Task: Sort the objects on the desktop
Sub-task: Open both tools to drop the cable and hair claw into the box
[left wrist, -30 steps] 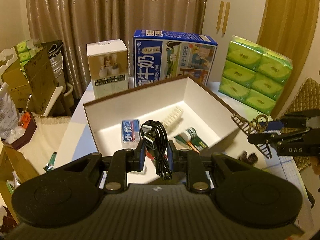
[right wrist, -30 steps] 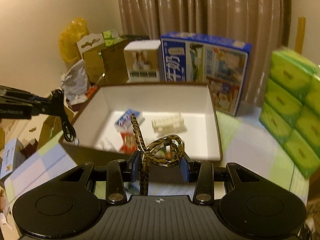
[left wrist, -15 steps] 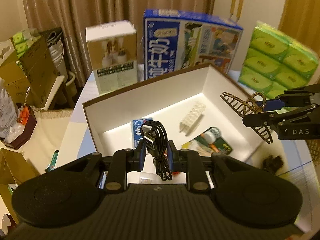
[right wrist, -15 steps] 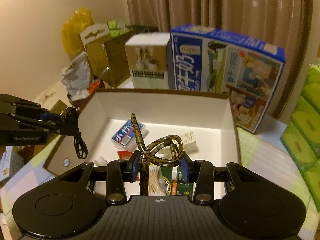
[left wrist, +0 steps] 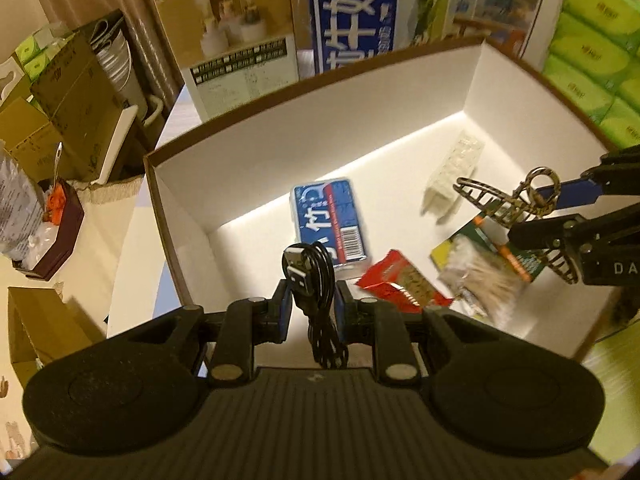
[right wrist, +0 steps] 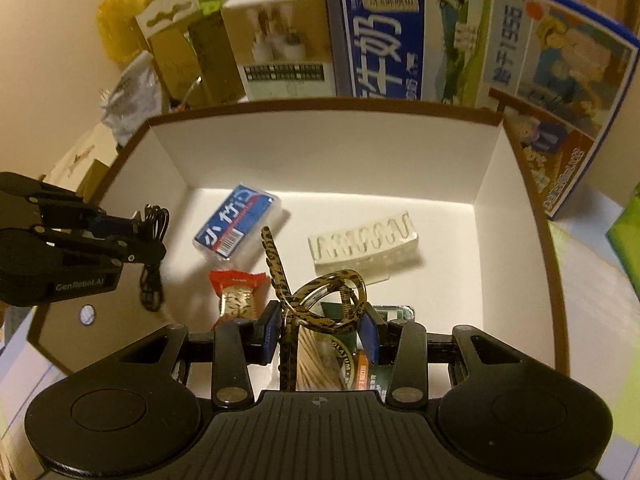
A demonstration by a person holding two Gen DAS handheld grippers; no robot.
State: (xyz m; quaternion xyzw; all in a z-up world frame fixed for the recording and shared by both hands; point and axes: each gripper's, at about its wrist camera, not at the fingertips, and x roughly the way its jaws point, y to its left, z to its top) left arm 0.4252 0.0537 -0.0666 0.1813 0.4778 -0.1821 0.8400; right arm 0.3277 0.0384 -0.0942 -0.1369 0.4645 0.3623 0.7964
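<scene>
A white-lined open box (left wrist: 320, 120) (right wrist: 320, 148) fills both views. Inside lie a blue tissue pack (left wrist: 330, 222) (right wrist: 236, 222), a red snack packet (left wrist: 400, 286) (right wrist: 238, 292), a white clip-like piece (left wrist: 452, 176) (right wrist: 364, 244) and a green packet with cotton swabs (left wrist: 480, 268) (right wrist: 340, 356). My left gripper (left wrist: 311, 300) (right wrist: 140, 228) is shut on a coiled black USB cable (left wrist: 316, 276) above the box's near left part. My right gripper (right wrist: 320, 328) (left wrist: 560, 216) is shut on a leopard-print hair claw (right wrist: 320, 300) (left wrist: 504, 204) above the box's right part.
Behind the box stand a white carton (left wrist: 228, 44) (right wrist: 280, 48) and a blue milk carton (left wrist: 360, 12) (right wrist: 460, 40). Green tissue packs (left wrist: 596, 40) are stacked at the right. Cardboard boxes and bags (left wrist: 60, 92) (right wrist: 152, 40) sit left of the table.
Both grippers have moved forward and lower over the box, each still holding its item. The box contents look closer and larger.
</scene>
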